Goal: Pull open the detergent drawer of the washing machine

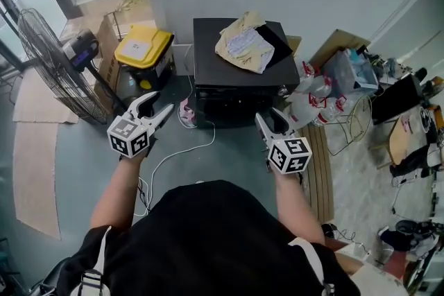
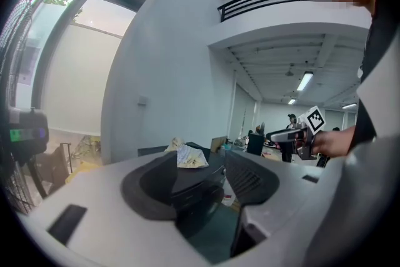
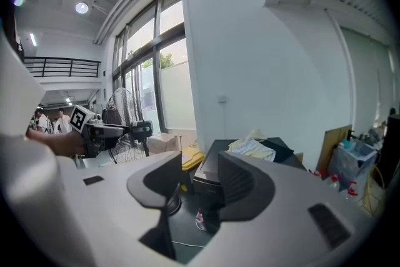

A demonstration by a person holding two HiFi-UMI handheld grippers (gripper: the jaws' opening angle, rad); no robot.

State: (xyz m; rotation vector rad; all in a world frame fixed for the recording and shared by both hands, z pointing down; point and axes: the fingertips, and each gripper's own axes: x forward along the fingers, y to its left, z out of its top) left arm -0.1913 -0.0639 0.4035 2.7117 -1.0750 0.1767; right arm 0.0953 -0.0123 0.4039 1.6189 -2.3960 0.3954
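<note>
both tools are nearest us, low in the frame: left gripper at lower left of centre, right gripper at lower right of centre. each has its jaws spread wide w/ nothing between them; through the gaps the gripper views show only floor & the machine beyond. neither touches anything. past them, at frame centre, the black washing machine stands against the wall, w/ a crumpled paper bundle on its lid & a yellow-lidded bin just beside it at upper left. the detergent drawer must be on the front face, but from this steep angle that face is only a thin dark strip, so we can't pick out the drawer or its handle. we judge the step in hand is the approach, not the pull. to do it well we'd get lower & closer first so the front panel comes into the gripper views, find the drawer's lip, then bring one gripper in square to the face, jaws kept wide until they straddle the lip. close firmly, then pull straight out along the drawer's own line, no twisting. the other gripper can brace the top edge, clear of the paper, if the machine looks like sliding.
</note>
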